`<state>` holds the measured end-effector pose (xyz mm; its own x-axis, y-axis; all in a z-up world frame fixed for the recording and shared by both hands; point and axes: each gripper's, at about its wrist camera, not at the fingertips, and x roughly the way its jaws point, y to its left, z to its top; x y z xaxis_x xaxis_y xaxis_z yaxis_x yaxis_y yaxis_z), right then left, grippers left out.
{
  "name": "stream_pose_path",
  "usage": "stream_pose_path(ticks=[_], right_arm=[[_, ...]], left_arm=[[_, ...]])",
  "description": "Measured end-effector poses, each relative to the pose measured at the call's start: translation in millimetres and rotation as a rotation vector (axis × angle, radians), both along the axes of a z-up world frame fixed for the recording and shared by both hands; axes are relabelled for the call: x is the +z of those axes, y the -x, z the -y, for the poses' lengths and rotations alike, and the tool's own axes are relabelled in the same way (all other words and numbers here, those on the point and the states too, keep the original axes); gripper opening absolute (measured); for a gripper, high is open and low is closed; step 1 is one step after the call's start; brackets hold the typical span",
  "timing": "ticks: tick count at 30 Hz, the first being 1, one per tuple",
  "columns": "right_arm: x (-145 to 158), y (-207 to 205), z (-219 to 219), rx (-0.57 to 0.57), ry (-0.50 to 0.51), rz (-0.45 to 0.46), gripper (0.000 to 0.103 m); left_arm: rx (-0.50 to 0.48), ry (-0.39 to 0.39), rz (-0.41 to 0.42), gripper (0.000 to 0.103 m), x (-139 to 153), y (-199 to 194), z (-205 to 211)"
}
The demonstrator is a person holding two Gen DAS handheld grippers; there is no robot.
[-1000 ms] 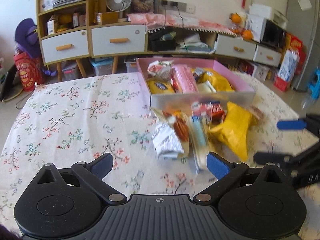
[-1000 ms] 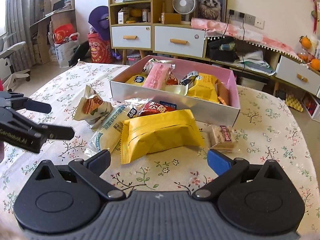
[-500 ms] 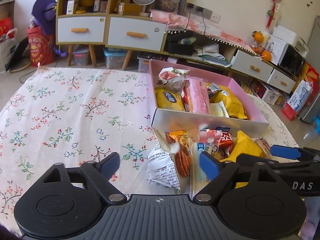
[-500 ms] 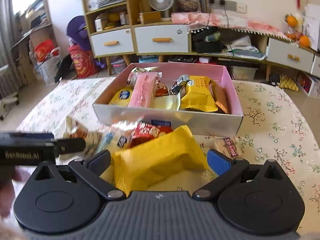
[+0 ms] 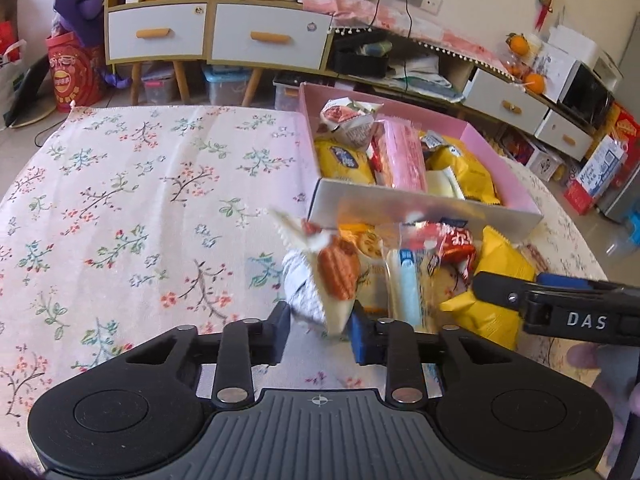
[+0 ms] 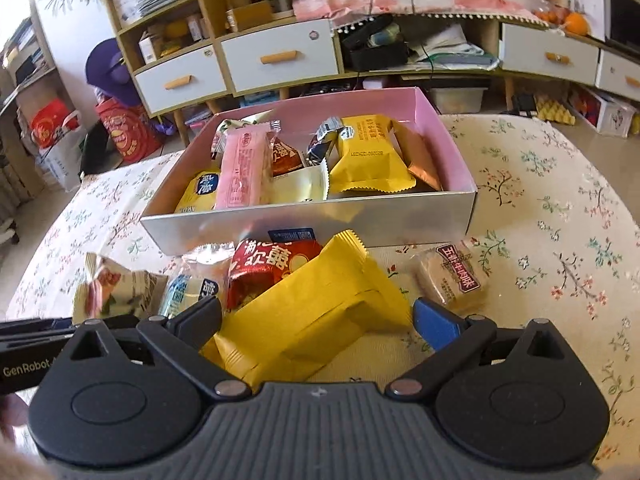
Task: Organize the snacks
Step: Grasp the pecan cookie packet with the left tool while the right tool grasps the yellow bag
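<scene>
Two tools are at work over the flowered table [image 5: 120, 200], one in each of my hands. My left tool [image 5: 318, 330] has just been closing, and its jaws now pinch the lower end of a cream snack packet [image 5: 328, 280] printed with a reddish biscuit (the wrapper looks crumpled and blurred), low in the middle of the left wrist view. My right tool [image 6: 316, 318] stands wide, its fingers on either side of a big yellow packet [image 6: 316, 312] without pressing on it, low in the centre of the right wrist view. Just above that sit a red packet [image 6: 268, 268] and, to the right, a small clear-wrapped cake [image 6: 454, 280]. Beyond them, in the upper middle of both views, the pink-lined box [image 6: 448, 140] holds several snacks already, among them a pink bar [image 6: 242, 168] and another yellow bag [image 6: 372, 152]. I cannot tell whether the cream packet is off the table.
</scene>
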<state>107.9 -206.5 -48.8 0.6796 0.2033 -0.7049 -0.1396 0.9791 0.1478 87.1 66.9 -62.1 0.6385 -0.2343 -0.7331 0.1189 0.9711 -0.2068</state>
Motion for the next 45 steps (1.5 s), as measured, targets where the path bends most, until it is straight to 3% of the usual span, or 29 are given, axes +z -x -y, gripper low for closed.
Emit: stream_pose_path(ticks=[7,15,16,19,20,23,30,36,42,45], right_arm=[[3.5,10.2,9.5,0.048,0.055,0.005,0.099],[7.6,21.2,13.5,0.07,0.168,0.021,0.099],[8.1,21.5,14.5,0.071,0.173,0.021,0.099],[10.8,23.0,16.2,0.068,0.16,0.017,0.098],[11.4,22.5,16.7,0.066,0.148,0.013,0.097],[11.3,19.8,19.8,0.057,0.073,-0.016,0.095],[-1.8,9.9,20.8,0.003,-0.072,-0.115,0.094],[-9.3,4.9,21.8,-0.045,-0.085,-0.134,0.081],[-8.0,7.0,23.3,-0.054,-0.04,-0.114,0.052],[-7.7,6.2,24.1,-0.063,-0.033,-0.114,0.041]], left_arm=[[-0.007,-0.023,-0.041,0.024,-9.3,9.9,-19.2],[-0.107,-0.126,0.008,0.029,-8.8,22.2,-22.4],[-0.119,-0.126,0.018,0.033,-8.0,22.9,-23.1],[-0.137,-0.114,0.093,0.067,-2.0,25.6,-21.8],[-0.133,-0.11,0.116,0.074,0.2,25.7,-19.9],[-0.125,-0.068,0.136,0.078,2.4,20.1,-13.6],[-0.06,-0.013,0.108,0.078,-7.7,4.5,4.1],[0.038,0.048,0.068,0.074,-13.1,-5.6,1.5],[0.041,0.033,0.063,0.041,-14.2,-6.4,4.5],[0.044,0.003,0.062,0.037,-13.6,-5.4,8.4]])
